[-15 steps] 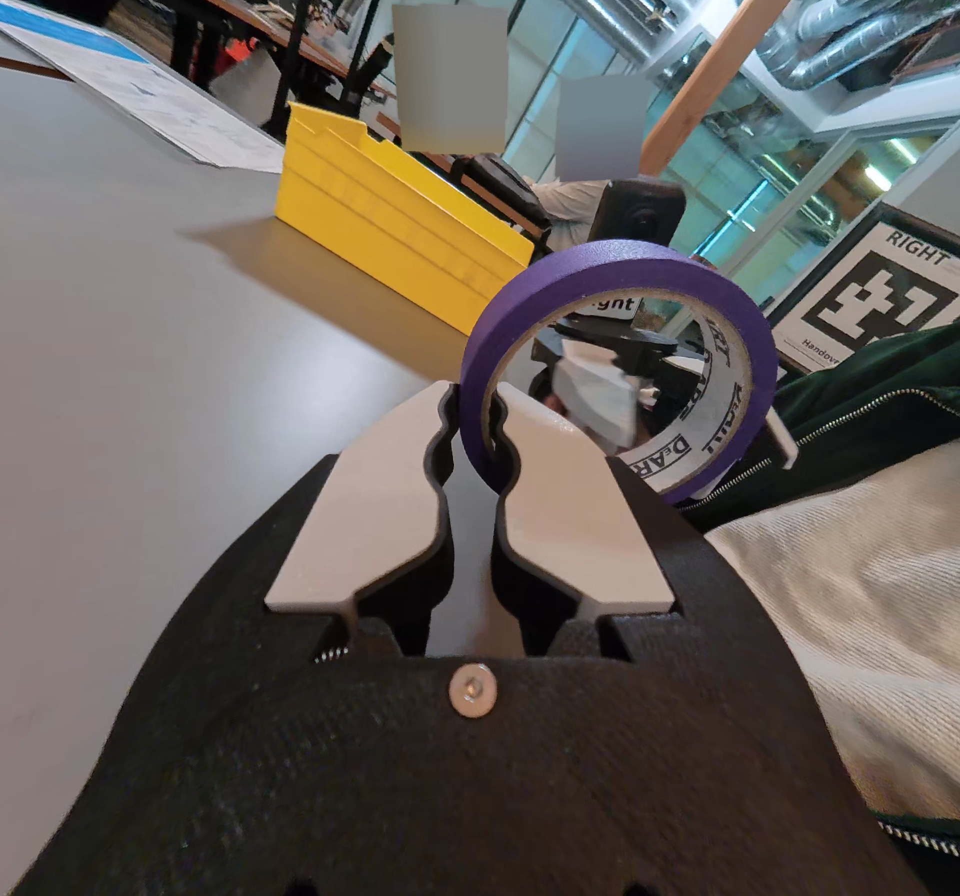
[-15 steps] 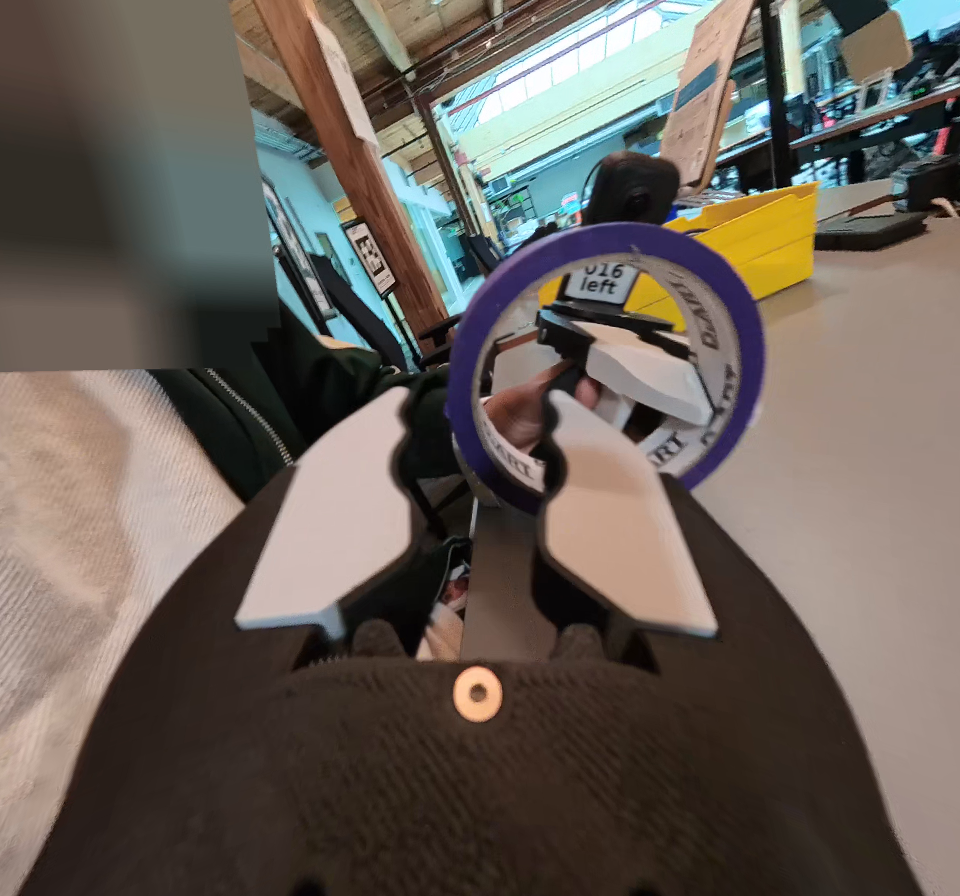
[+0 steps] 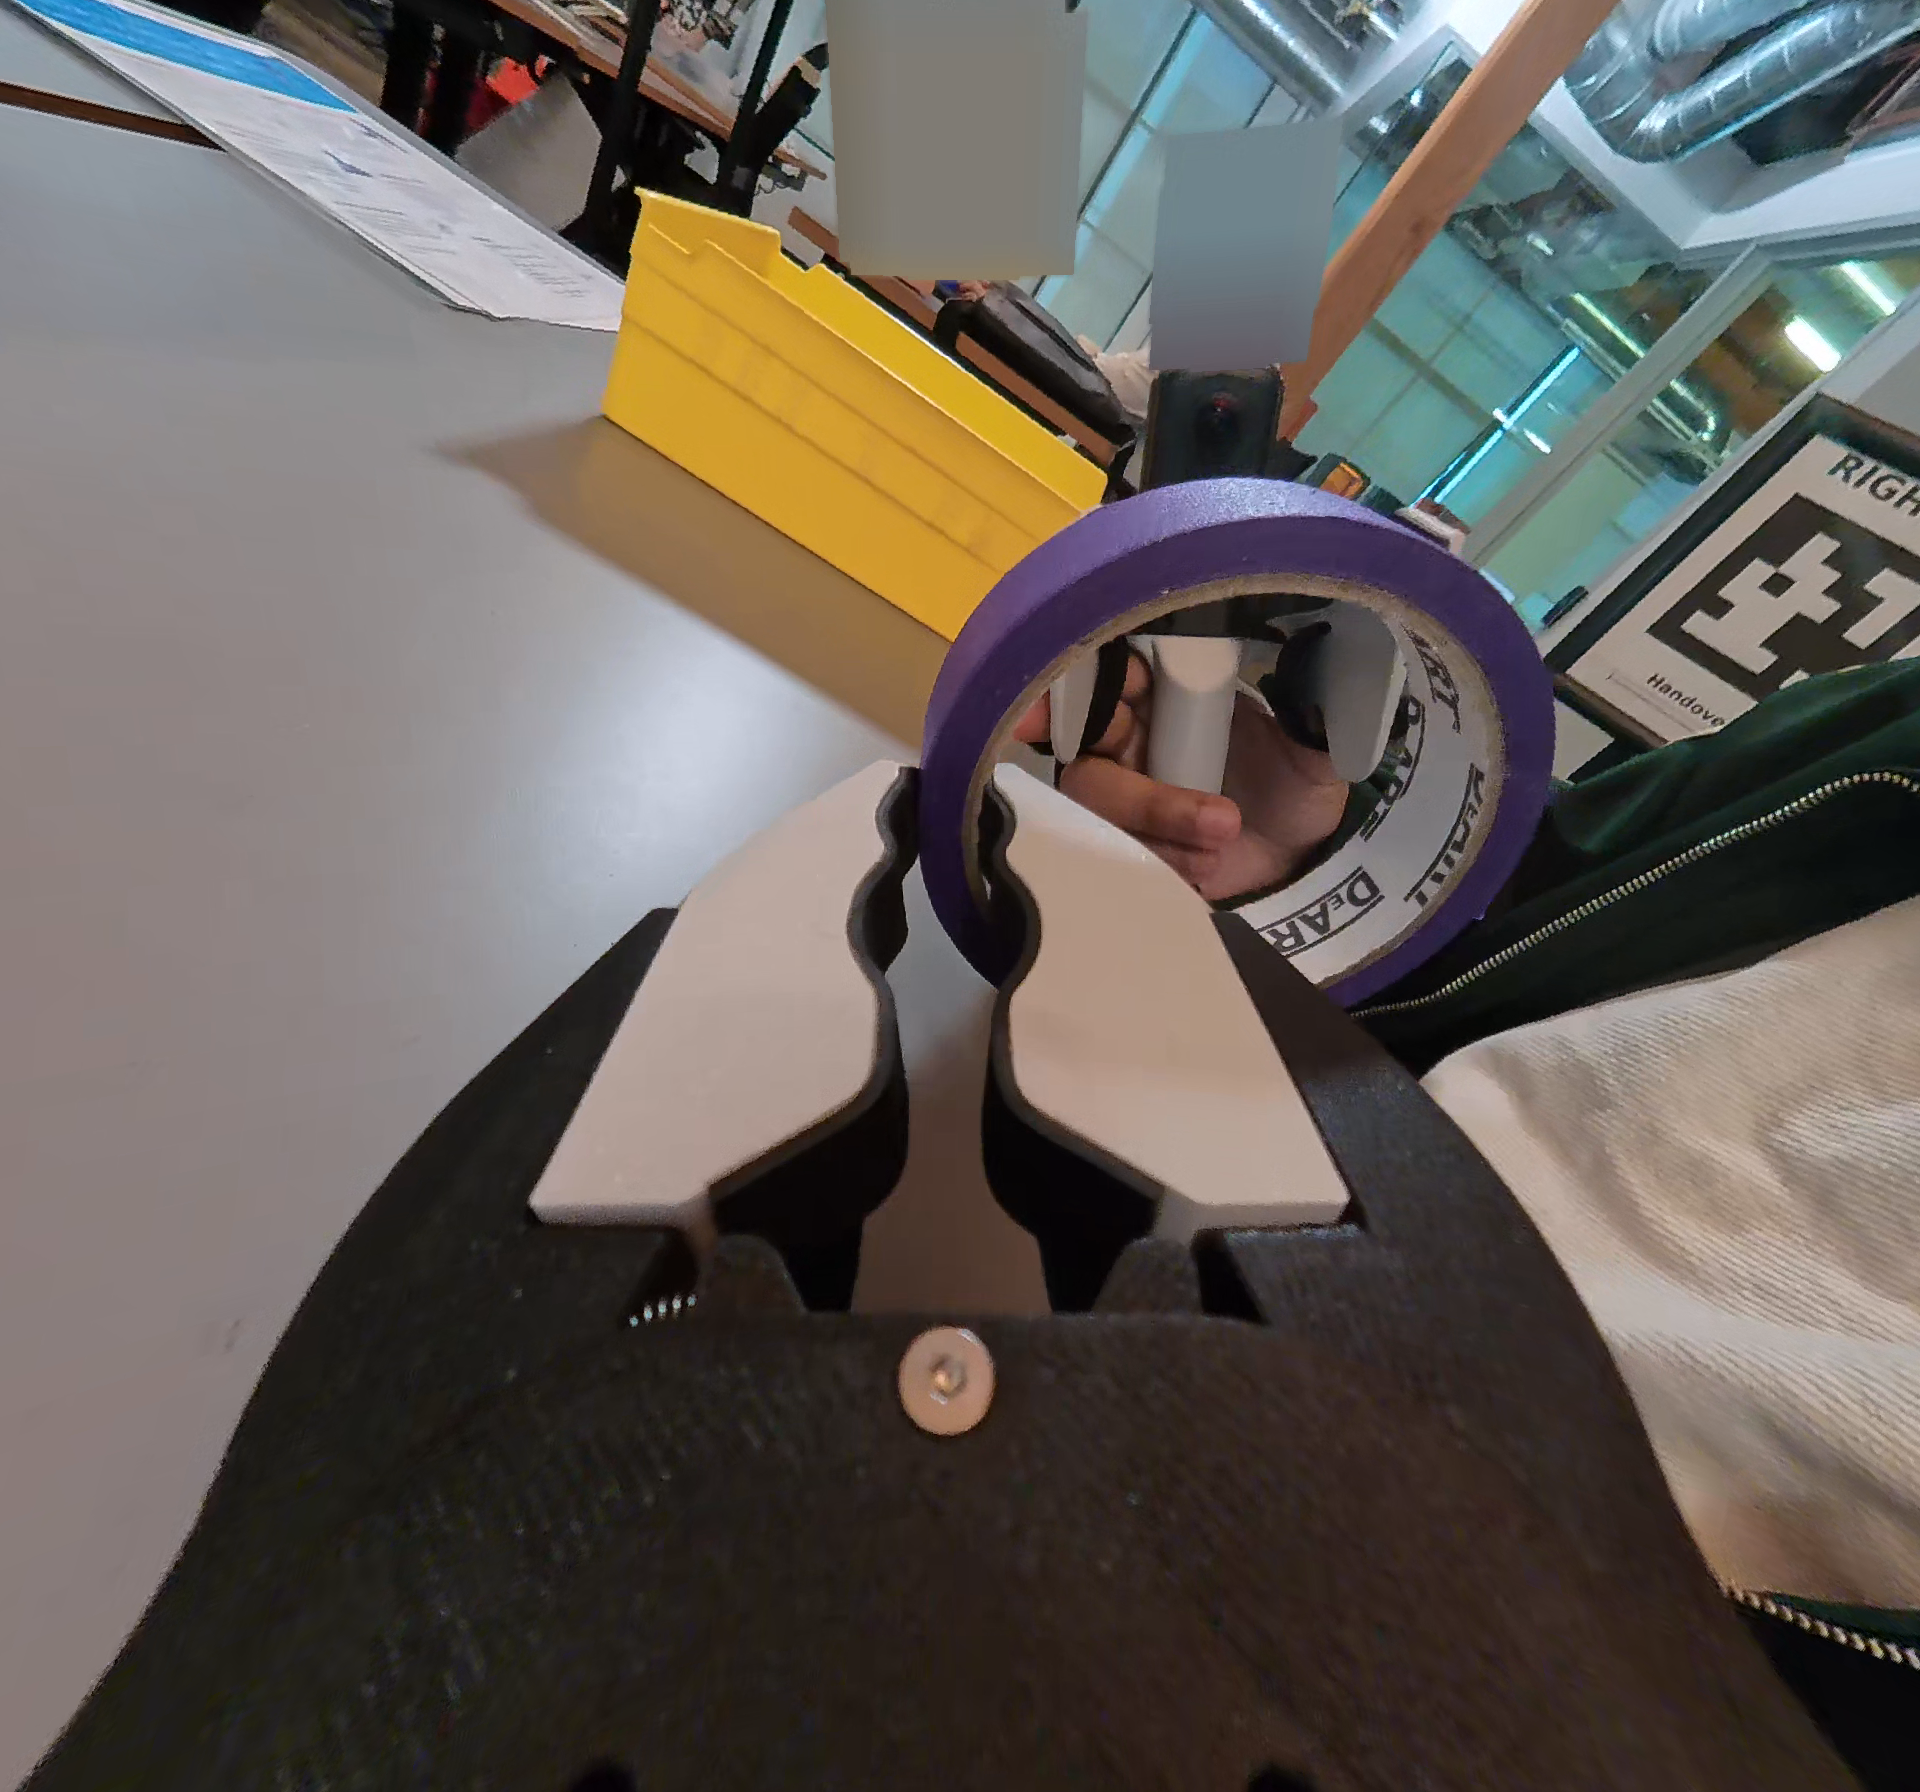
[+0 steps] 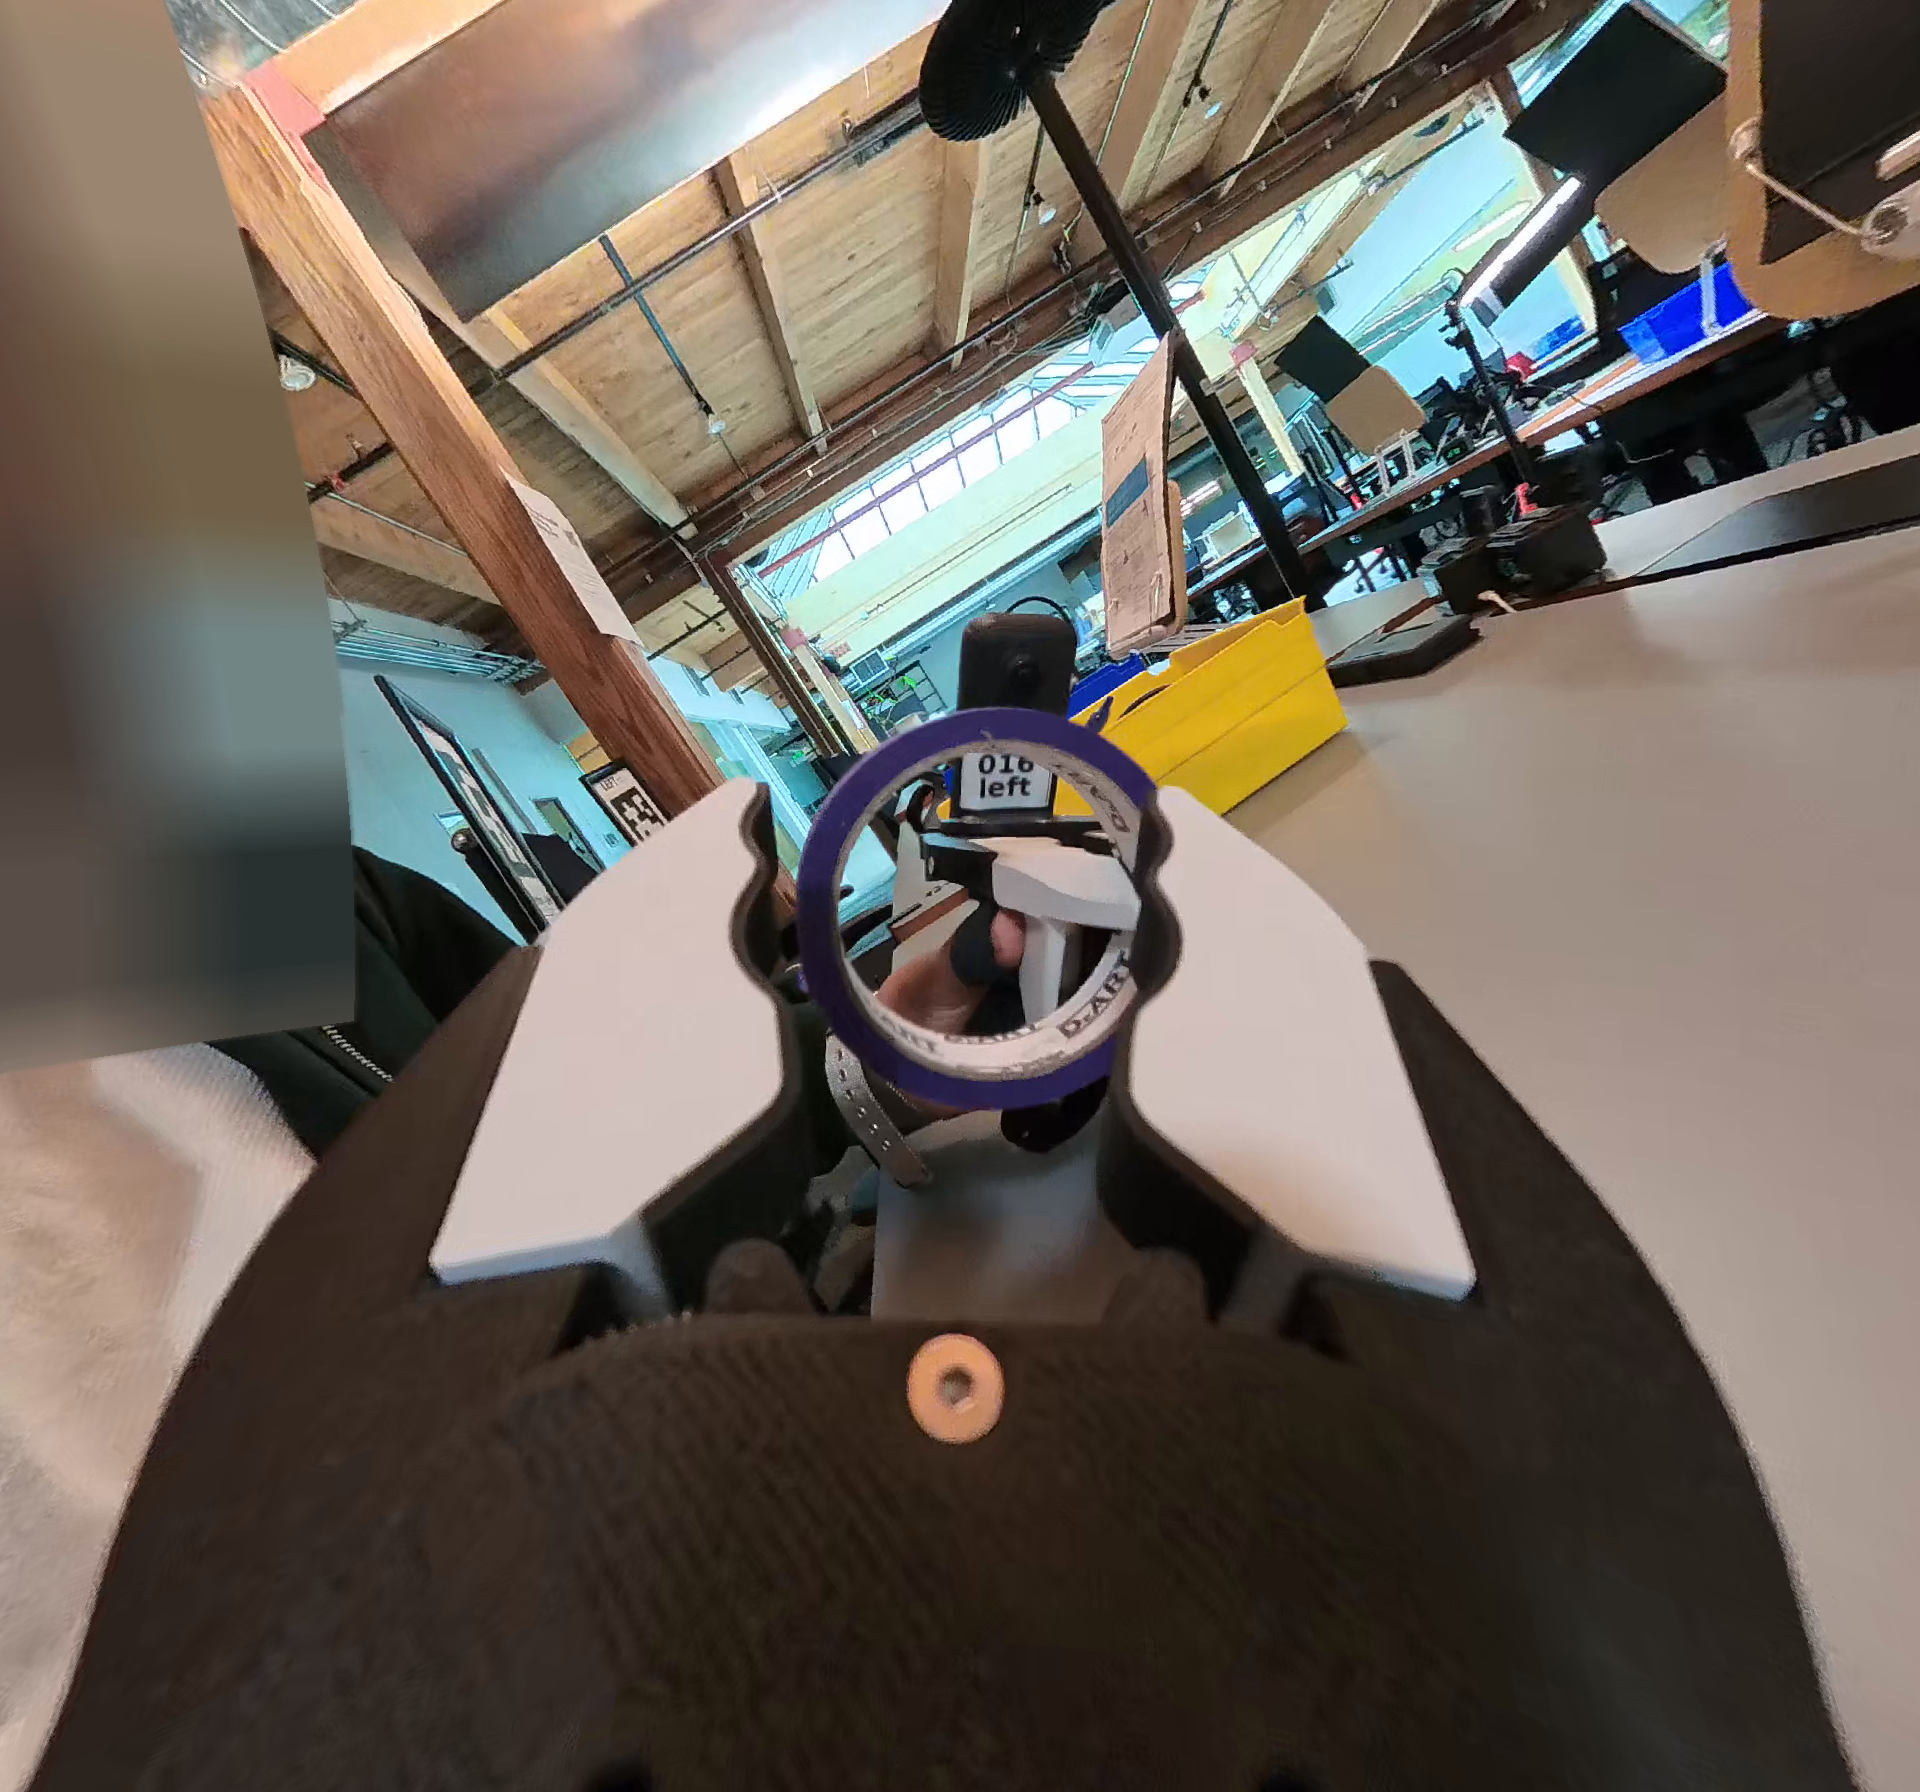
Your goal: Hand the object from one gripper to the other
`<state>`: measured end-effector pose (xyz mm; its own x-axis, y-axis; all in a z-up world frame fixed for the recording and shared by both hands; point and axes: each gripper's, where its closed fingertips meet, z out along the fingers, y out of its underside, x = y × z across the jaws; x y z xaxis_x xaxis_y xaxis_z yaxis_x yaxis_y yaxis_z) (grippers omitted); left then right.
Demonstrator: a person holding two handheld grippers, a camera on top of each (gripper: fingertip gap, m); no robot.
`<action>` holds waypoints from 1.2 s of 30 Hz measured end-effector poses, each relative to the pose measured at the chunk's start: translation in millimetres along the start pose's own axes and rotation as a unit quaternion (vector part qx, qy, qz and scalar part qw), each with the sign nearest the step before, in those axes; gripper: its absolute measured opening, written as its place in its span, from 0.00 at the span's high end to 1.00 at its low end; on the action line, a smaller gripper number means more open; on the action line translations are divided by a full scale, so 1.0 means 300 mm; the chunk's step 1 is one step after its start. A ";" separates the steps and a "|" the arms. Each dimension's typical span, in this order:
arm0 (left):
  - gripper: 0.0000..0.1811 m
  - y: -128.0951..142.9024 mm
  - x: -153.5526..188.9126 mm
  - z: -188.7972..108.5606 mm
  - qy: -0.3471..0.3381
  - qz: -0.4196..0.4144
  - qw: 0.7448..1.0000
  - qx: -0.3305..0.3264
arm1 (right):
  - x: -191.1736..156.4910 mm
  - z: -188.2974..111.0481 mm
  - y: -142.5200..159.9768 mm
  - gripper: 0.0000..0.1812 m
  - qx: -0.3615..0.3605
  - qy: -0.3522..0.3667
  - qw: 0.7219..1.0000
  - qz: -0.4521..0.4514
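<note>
Pinched in the left tongs [image 3: 940, 807]: the near wall of the tape [image 3: 1226, 527]. Nearly closed on it, with one finger inside the ring and one outside. Held upright in the air, just above the worktop [image 3: 312, 703], between the two tongs.

Spread wide and gripping nothing: the right tongs [image 4: 956, 807]. In the right wrist view, the tape [image 4: 966, 1088] sits in the gap between the fingers. Cannot tell if the right-hand finger touches the roll or only sits in front of it.

What could go wrong:
- Could drop the tape if the left tongs let go before the right tongs close.
- Could make the roll swing or twist, since only one thin bit of wall is pinched.
- Could knock the roll out of the left grip by closing the right tongs off to one side.
- Could lose it after a fall, as a round roll will roll away across the worktop or off the edge.

Best to close the right tongs slowly on the far wall, then open the left.

Counted:
- One tape.
- Two tongs.
- One yellow bin [image 3: 831, 423].
- One paper sheet [image 3: 364, 173].
- One hand [image 3: 1226, 817] seen through the ring.
</note>
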<state>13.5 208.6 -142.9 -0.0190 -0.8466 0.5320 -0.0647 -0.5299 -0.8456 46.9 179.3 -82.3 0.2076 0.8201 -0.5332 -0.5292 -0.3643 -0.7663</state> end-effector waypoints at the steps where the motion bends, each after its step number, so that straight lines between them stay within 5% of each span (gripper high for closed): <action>1: 0.94 0.003 0.001 0.002 -0.001 0.003 1.000 -0.003 | 0.001 0.000 0.001 0.63 -0.001 0.001 1.000 -0.001; 19: 0.94 0.013 -0.066 -0.017 -0.056 -0.009 0.998 -0.009 | 0.031 0.000 0.036 0.68 -0.036 0.044 0.998 -0.024; 26: 0.94 -0.041 -0.185 -0.094 -0.185 0.007 0.982 0.041 | 0.097 0.006 0.105 0.69 -0.131 0.207 0.939 -0.243; 36: 0.94 -0.107 -0.150 -0.079 -0.216 0.043 0.969 0.108 | 0.112 0.121 0.115 0.65 -0.103 0.288 0.891 -0.335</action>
<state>-7.2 264.9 -138.8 0.4080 -0.8057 0.4294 0.1295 -0.4145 -0.9008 5.7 210.4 -113.7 0.8396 0.5429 0.0178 0.0220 -0.0011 -0.9998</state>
